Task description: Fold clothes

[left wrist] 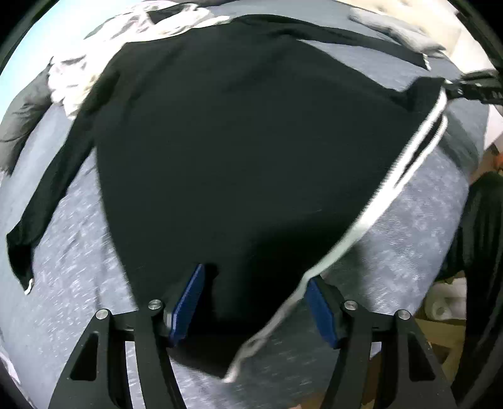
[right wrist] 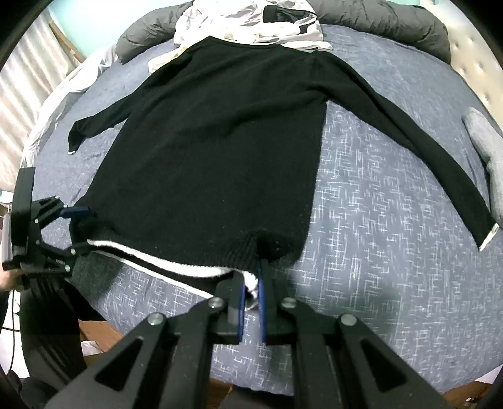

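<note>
My left claw (left wrist: pixel 254 302) stands open astride the white-striped hem of the black long-sleeved knit sweater (left wrist: pixel 239 132), gripping nothing; if it closes too shallow, I judge the corner will slip. My right claw (right wrist: pixel 251 302) is clamped on the hem's other corner; an uneven pull could skew the fold. Beyond both claws lies the blue patterned bed (right wrist: pixel 393 220), with crumpled white clothes (right wrist: pixel 251 22) and a grey pillow (right wrist: pixel 393 25) beyond the sweater.

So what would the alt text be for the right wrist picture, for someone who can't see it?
A black sweater lies spread on a blue patterned bed, and the right gripper pinches its white-striped hem at the near edge. The left gripper sits open at the hem's left corner.
</note>
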